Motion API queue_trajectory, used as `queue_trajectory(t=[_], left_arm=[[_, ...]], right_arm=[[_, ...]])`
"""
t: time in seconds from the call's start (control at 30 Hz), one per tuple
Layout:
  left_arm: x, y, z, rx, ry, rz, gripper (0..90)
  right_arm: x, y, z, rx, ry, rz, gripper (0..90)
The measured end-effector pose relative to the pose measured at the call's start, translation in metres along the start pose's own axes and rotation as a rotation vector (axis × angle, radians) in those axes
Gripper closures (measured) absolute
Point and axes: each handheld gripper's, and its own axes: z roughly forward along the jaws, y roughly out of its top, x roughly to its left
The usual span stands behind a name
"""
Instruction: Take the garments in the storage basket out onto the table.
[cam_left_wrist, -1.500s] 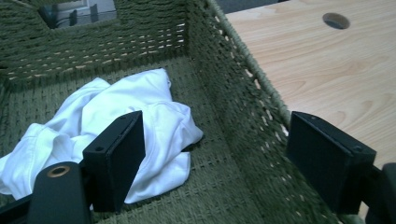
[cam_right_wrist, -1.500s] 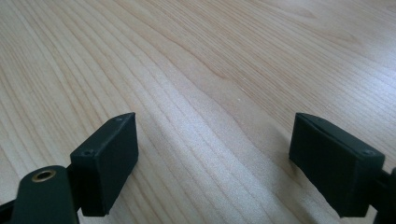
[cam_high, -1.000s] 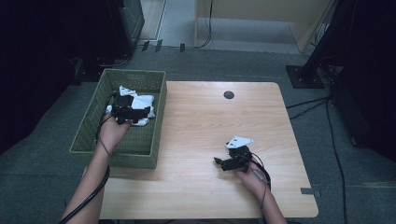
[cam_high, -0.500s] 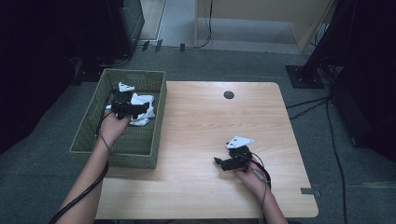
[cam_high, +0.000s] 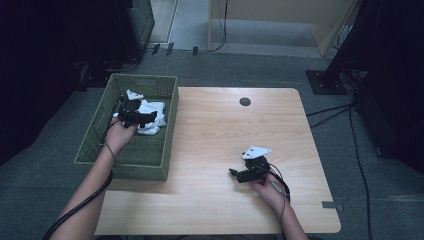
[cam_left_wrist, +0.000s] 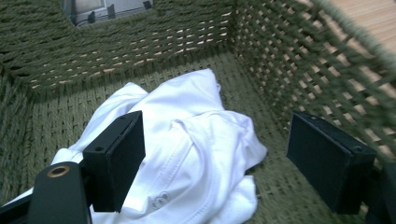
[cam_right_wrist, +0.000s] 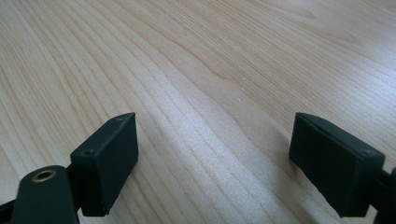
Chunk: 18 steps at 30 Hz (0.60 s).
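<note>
White garment (cam_left_wrist: 187, 154), crumpled on the floor of the green woven basket (cam_high: 95, 145), is judged not yet grasped, the left claw (cam_left_wrist: 215, 158) being held spread just above it while the right claw (cam_right_wrist: 224, 163), also spread, is kept idle over the bare wooden surface (cam_high: 215, 130).

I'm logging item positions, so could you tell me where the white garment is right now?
In the high view the white garment lies crumpled inside the green woven basket at the table's left, with the open left gripper over it.
</note>
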Motion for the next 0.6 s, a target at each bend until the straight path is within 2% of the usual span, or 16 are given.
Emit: queue_trajectory(t=[0.2, 0.37, 0.6], left_arm=[[0.008, -0.003, 0.007, -0.008, -0.008, -0.042, 20.2], [0.009, -0.008, 0.015, -0.001, 0.026, -0.004, 20.2], [0.014, -0.009, 0.019, -0.008, 0.018, -0.020, 20.2]], right_arm=[[0.000, 0.000, 0.000, 0.000, 0.000, 0.000, 16.0], [0.000, 0.000, 0.000, 0.000, 0.000, 0.001, 16.0], [0.000, 0.000, 0.000, 0.000, 0.001, 0.001, 16.0]])
